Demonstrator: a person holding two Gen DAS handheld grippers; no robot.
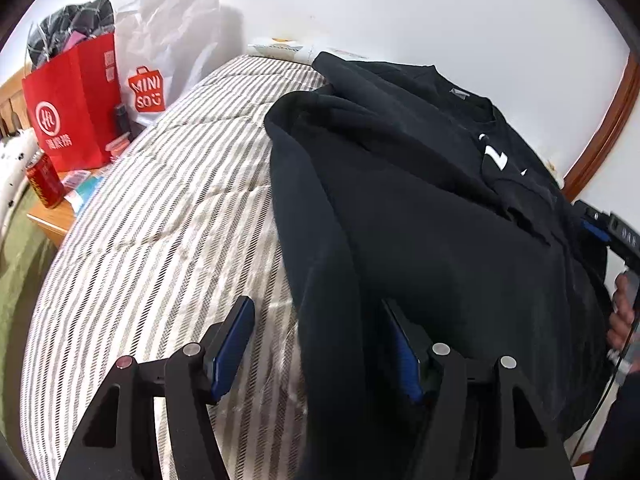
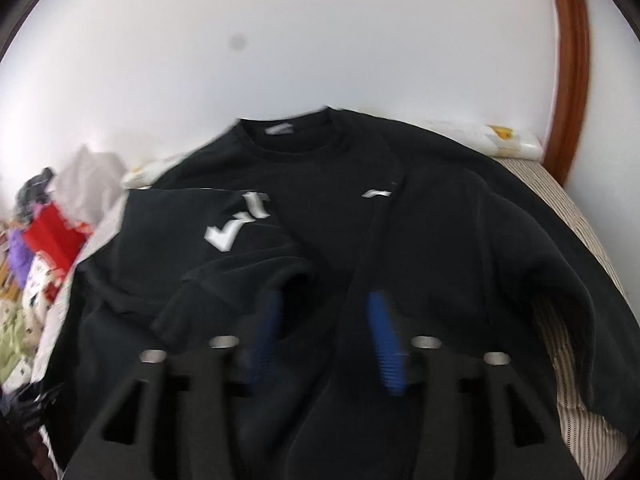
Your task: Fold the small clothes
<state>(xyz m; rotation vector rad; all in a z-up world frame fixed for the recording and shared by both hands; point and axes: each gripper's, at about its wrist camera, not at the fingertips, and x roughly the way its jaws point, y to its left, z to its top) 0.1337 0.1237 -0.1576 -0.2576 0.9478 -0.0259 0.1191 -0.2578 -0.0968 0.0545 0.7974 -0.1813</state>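
Observation:
A black sweatshirt [image 1: 420,208] with white lettering lies spread on the striped bed [image 1: 160,220], one sleeve folded across the chest [image 2: 224,236]. My left gripper [image 1: 320,312] is open at the garment's near left edge; black cloth drapes between its fingers and over the right one. My right gripper [image 2: 324,308] is open and hovers over the sweatshirt's [image 2: 400,240] lower middle, near the folded sleeve's cuff. The right gripper's body and the hand holding it show at the left wrist view's right edge [image 1: 620,240].
A bedside table [image 1: 56,216] at the left holds a red paper bag [image 1: 76,108], a white Miniso bag [image 1: 160,68] and a red can [image 1: 44,180]. A white wall stands behind the bed. A wooden door frame [image 2: 568,60] is at the right.

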